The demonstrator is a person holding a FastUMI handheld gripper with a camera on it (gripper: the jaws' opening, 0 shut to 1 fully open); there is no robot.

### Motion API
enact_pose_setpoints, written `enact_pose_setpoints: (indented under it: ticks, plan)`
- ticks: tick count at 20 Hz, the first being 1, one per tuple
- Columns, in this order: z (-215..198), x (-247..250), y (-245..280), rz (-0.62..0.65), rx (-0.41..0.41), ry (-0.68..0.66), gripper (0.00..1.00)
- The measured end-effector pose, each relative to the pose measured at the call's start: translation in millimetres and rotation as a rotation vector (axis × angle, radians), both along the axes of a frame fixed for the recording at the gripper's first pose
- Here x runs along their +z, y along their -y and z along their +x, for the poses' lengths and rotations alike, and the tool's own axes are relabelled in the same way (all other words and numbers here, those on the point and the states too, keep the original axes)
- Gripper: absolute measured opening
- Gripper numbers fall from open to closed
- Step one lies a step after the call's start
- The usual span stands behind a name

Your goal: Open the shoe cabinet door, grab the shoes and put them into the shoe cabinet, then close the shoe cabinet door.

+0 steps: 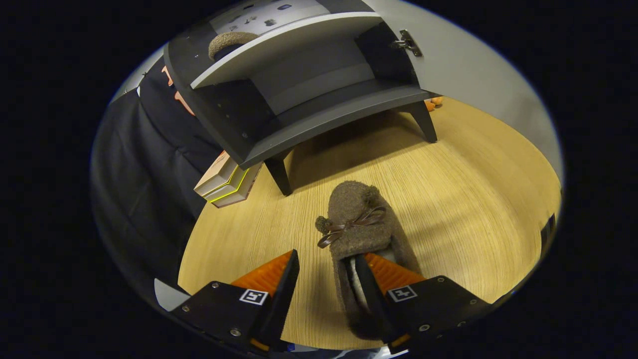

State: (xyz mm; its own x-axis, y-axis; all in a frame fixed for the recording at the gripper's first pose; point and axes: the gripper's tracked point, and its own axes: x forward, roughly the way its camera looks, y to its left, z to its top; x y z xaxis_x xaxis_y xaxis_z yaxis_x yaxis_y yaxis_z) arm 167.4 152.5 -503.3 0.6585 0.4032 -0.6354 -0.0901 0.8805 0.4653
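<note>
The gripper [326,271] is being held low over the wooden floor [463,199], its fingers spread wide apart. A brown slipper [356,224] with a bow is lying on the floor, toe pointing toward the cabinet [319,109]. The right finger [386,271] is seen reaching into the slipper's opening, while the left finger [271,274] is standing clear of the slipper's outer wall, bare floor showing in the gap; nothing is being pinched.

Beyond the slipper, a stretch of bare floor is being left open up to the cabinet's front legs. The cabinet is standing open, its door [468,65] swung out to the right, a hinge [408,44] showing at the door's inner edge. The bottom shelf [344,107] is lying bare along its front lip. A second slipper [230,42] is resting on the upper shelf [279,42], near its left end. A stack of boxes [227,182] is sitting just left of the cabinet's near leg.
</note>
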Motion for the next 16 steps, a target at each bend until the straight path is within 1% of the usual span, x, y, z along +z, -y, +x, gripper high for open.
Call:
enact_pose_setpoints:
  ticks: [1, 2, 4, 5, 6, 7, 9, 10, 12, 16]
  plan:
    - [2.4, -4.7, -3.9, 0.003, 0.009, -0.006, 0.68]
    - [4.0, -9.7, -4.1, -0.004, 0.015, -0.014, 0.65]
    - [8.0, -18.9, -0.4, -0.043, 0.01, -0.022, 0.54]
    - [10.8, -25.6, 3.0, -0.059, 0.005, -0.03, 0.37]
    - [11.5, -29.1, 4.9, -0.058, -0.003, -0.042, 0.29]
    - [12.9, -29.7, 5.5, -0.043, -0.011, -0.053, 0.17]
    - [14.4, -27.4, 6.6, -0.021, -0.029, -0.058, 0.09]
    - [14.1, -26.5, 7.8, -0.023, -0.032, -0.059, 0.08]
    - [18.5, -20.2, 11.2, -0.021, -0.05, -0.054, 0.07]
    - [23.6, 7.7, 23.6, -0.06, -0.042, -0.003, 0.07]
